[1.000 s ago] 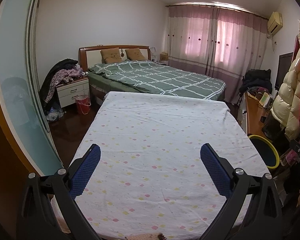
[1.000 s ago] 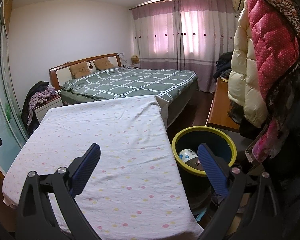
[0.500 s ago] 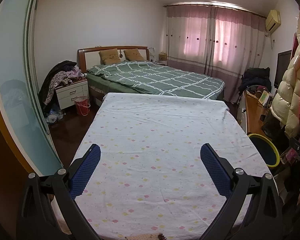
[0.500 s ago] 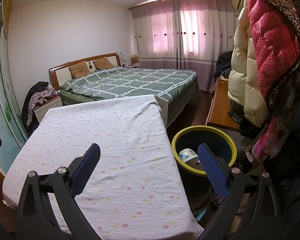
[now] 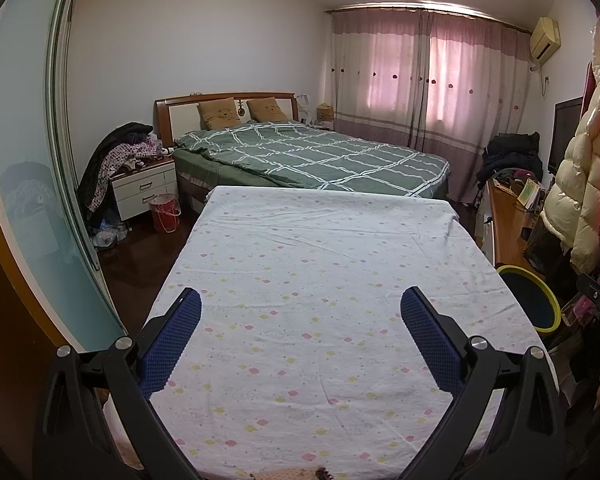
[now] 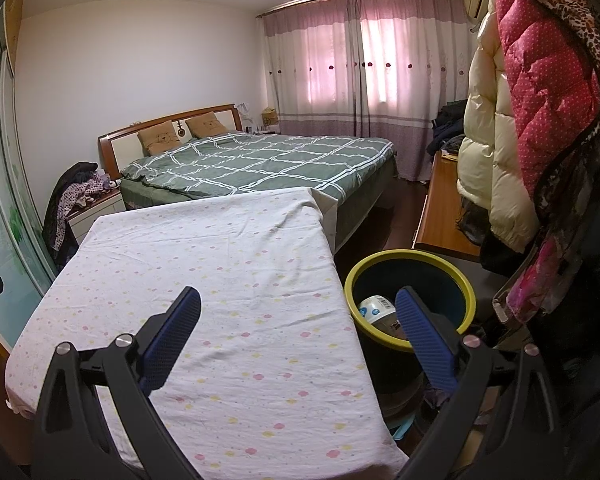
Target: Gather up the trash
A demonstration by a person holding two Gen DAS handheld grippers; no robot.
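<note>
Both spread wide, holding nothing: left gripper (image 5: 300, 312) and right gripper (image 6: 298, 310) above a spotted sheet (image 6: 220, 280). Just beyond right gripper's right finger, yellow-rimmed bin (image 6: 412, 258) containing white labelled container (image 6: 374, 308); probably light, rigid, slippery, best pinched across its sides.

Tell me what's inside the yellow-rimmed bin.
The right wrist view shows a white labelled container inside the bin. The right finger and bin wall hide anything else.
</note>
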